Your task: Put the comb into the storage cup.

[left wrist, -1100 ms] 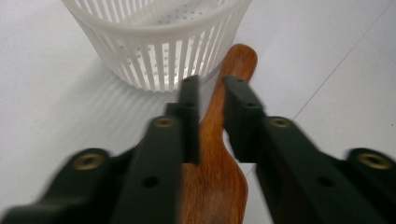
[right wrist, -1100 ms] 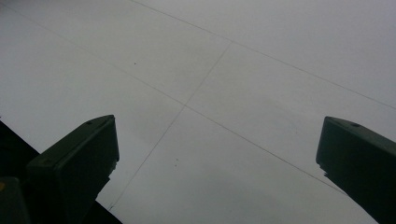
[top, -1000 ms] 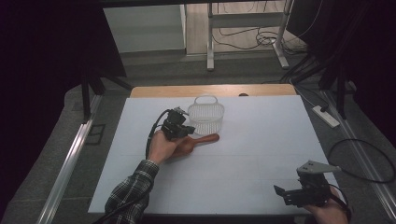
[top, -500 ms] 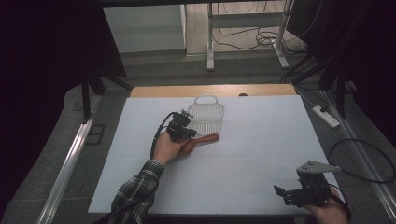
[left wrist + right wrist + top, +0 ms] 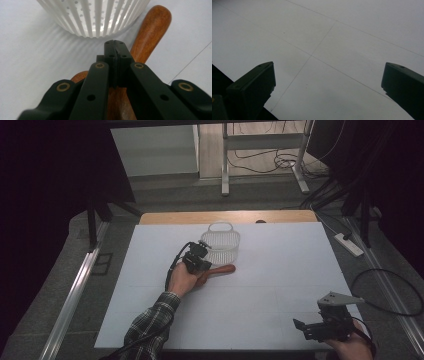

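Note:
A white slatted basket with a handle stands on the white table toward the back. Just in front of it lies a brown wooden stick with a rounded end. My left gripper hangs low over the near end of that stick, its jaws shut together. In the left gripper view the closed tips sit above the wooden stick, with the basket right behind; nothing is between the pads. My right gripper rests at the table's front right with its jaws wide apart over bare table.
A wooden strip runs along the table's far edge. Metal rails flank the table. Cables and a power strip lie on the floor to the right. Open table surface lies between the two hands.
My left gripper has sunk a little and shifted slightly right, closer to the wooden stick. The stick, the basket and the right gripper have stayed put.

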`<action>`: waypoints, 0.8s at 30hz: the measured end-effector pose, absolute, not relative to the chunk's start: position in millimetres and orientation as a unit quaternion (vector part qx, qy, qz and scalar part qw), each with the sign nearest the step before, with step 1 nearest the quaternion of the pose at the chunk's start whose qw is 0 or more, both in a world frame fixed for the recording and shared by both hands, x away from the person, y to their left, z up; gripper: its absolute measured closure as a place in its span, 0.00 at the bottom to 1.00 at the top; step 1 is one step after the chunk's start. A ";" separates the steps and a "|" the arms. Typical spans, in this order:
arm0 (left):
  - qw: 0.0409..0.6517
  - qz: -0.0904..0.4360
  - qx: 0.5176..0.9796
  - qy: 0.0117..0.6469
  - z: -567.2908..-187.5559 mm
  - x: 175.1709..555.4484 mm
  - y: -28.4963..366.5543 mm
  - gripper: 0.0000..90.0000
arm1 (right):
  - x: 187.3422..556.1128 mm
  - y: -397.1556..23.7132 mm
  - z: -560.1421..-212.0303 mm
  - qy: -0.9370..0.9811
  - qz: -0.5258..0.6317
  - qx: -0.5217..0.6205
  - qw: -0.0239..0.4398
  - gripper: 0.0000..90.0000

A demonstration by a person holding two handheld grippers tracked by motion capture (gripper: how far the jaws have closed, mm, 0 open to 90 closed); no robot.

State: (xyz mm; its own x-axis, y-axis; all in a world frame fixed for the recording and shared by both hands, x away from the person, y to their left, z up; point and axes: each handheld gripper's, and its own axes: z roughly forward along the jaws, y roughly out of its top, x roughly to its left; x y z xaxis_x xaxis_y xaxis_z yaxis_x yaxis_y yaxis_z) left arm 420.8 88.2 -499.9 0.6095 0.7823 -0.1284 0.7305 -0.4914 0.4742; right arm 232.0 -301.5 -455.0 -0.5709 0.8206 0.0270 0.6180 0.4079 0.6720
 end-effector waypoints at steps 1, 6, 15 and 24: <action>0.248 0.051 0.863 0.438 -500.4 420.5 87.5 0.99 | 232.0 -301.5 -455.0 0.824 0.325 0.436 0.156 0.00; 0.247 0.046 0.866 0.433 -501.8 418.0 84.1 0.99 | 232.0 -301.6 -455.0 0.824 0.325 0.436 0.156 0.00; 0.246 0.040 0.872 0.422 -501.3 409.9 79.3 0.99 | 231.8 -301.5 -454.9 0.825 0.325 0.436 0.156 0.00; 0.246 0.031 0.877 0.412 -501.4 399.0 76.5 0.99 | 231.5 -301.5 -454.7 0.825 0.324 0.435 0.157 0.00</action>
State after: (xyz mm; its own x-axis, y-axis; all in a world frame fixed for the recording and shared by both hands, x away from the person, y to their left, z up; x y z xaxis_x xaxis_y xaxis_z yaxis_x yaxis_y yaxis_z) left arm 399.0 76.5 -501.4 0.6580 0.7380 -0.1496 0.7078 -0.5385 0.4572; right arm 231.5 -301.5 -454.7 -0.5727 0.8194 0.0232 0.6159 0.4114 0.6718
